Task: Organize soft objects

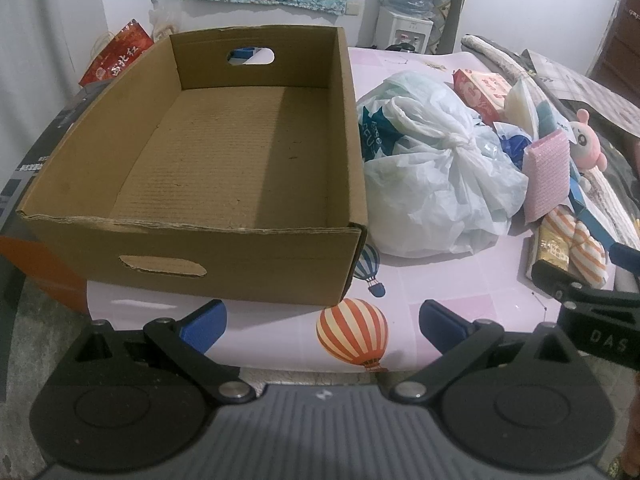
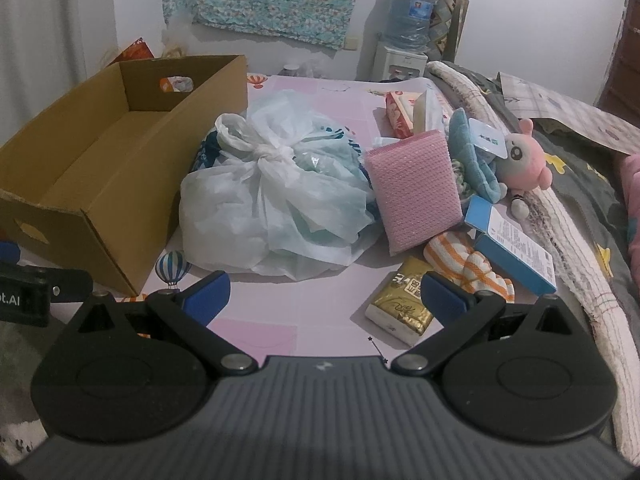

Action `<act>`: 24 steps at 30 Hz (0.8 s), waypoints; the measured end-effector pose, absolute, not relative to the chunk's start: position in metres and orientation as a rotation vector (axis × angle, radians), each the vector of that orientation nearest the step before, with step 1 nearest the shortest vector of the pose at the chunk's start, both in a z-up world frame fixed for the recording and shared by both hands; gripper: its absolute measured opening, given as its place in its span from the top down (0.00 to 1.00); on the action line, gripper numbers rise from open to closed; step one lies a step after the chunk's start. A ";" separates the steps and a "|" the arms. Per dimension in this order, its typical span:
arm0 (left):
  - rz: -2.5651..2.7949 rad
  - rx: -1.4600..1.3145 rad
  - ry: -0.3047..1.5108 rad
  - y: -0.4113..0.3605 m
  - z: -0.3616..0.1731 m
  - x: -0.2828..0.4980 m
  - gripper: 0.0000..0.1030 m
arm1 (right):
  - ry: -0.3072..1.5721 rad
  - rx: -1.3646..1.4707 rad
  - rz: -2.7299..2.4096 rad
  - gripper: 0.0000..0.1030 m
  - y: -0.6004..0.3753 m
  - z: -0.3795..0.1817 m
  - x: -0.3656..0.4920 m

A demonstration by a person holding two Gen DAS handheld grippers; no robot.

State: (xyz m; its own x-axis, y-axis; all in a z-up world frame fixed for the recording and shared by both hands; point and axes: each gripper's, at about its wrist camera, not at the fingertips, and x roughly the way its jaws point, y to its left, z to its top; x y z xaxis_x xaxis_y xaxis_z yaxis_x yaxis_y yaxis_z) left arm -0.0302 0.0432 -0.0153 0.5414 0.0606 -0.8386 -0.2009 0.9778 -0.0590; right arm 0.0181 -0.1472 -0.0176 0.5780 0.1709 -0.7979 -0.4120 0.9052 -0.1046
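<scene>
Right wrist view is showing the right gripper (image 2: 326, 294) hovering low over the pink tablecloth (image 2: 256, 332), its blue fingers spread wide apart and holding nothing. Ahead of it the soft things are lying in a heap beside the cardboard box (image 2: 120, 208), whose floor is looking bare. The knotted white plastic bag (image 2: 272, 196) is sitting nearest the box; it is probably light, slippery and yielding, so the twisted knot on top is looking like the surest hold. The pink sponge (image 2: 416, 188) is leaning against the heap, its long axis running up and away from the camera; it should squash easily, so pinching across its narrow width seems best. The plush toy (image 2: 524, 156) is facing the camera. The gold tissue pack (image 2: 404, 304) is lying flat by the right finger.

In the left wrist view the left gripper (image 1: 322, 326) is waiting before the box, fingers likewise apart and empty.
</scene>
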 end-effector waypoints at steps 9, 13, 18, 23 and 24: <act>0.158 -0.149 0.987 0.043 -0.016 -0.029 0.00 | 0.921 -0.285 0.348 0.01 -0.149 -0.018 0.019; 0.159 -0.147 0.989 0.043 -0.017 -0.030 0.00 | 0.922 -0.278 0.348 0.01 -0.150 -0.018 0.019; 0.159 -0.144 0.991 0.042 -0.017 -0.030 0.00 | 0.923 -0.270 0.348 0.01 -0.151 -0.019 0.019; 0.159 -0.142 0.991 0.042 -0.018 -0.030 0.00 | 0.926 -0.266 0.348 0.01 -0.152 -0.019 0.019; 0.158 -0.143 0.991 0.042 -0.018 -0.030 0.00 | 0.918 -0.262 0.347 0.01 -0.153 -0.020 0.018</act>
State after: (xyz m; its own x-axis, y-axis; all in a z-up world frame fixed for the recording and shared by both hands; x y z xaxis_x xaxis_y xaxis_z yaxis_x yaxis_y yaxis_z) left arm -0.0305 0.0415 -0.0175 0.5381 0.0671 -0.8402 -0.1971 0.9792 -0.0481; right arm 0.0183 -0.1527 -0.0201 0.5583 0.1798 -0.8099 -0.4001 0.9136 -0.0730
